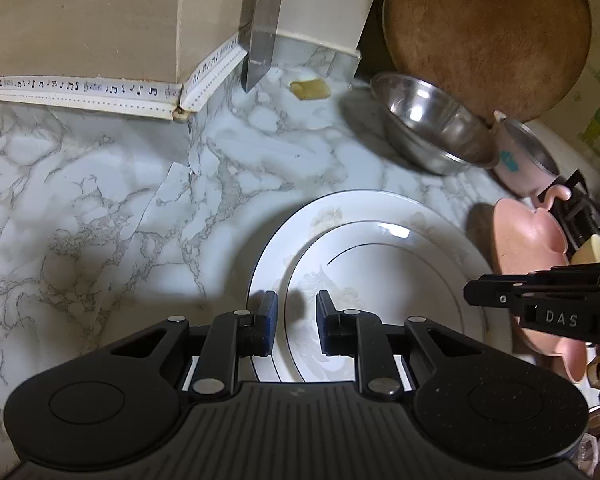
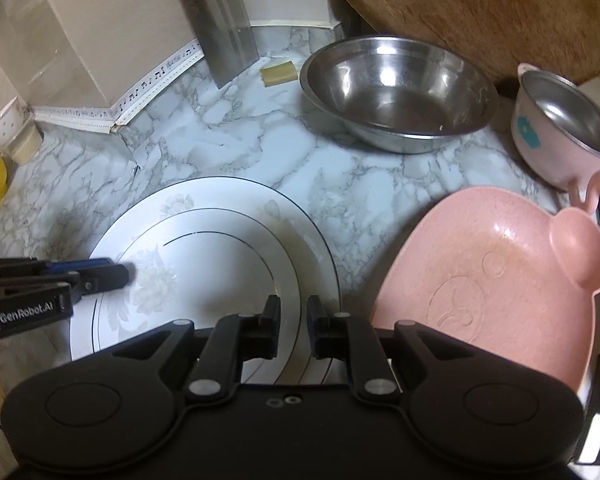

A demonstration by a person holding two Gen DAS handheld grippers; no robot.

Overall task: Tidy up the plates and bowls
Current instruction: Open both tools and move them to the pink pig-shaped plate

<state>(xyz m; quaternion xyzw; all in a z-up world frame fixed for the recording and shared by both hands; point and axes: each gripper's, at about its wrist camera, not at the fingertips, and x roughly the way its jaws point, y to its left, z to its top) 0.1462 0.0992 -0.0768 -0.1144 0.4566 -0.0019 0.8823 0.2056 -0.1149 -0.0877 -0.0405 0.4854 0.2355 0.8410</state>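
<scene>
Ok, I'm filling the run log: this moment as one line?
left gripper: astride small plate rim | right gripper: shut on small plate rim | small plate: over large plate

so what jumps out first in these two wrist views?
Two stacked white floral china plates sit mid-counter on the grey marble-pattern worktop, with both grippers over the near edge: left gripper and right gripper, fingers nearly closed. Right of them lies a pink bear-shaped plastic dish; behind it, a shiny round steel bowl and a pink steel-lined handled cup.
</scene>
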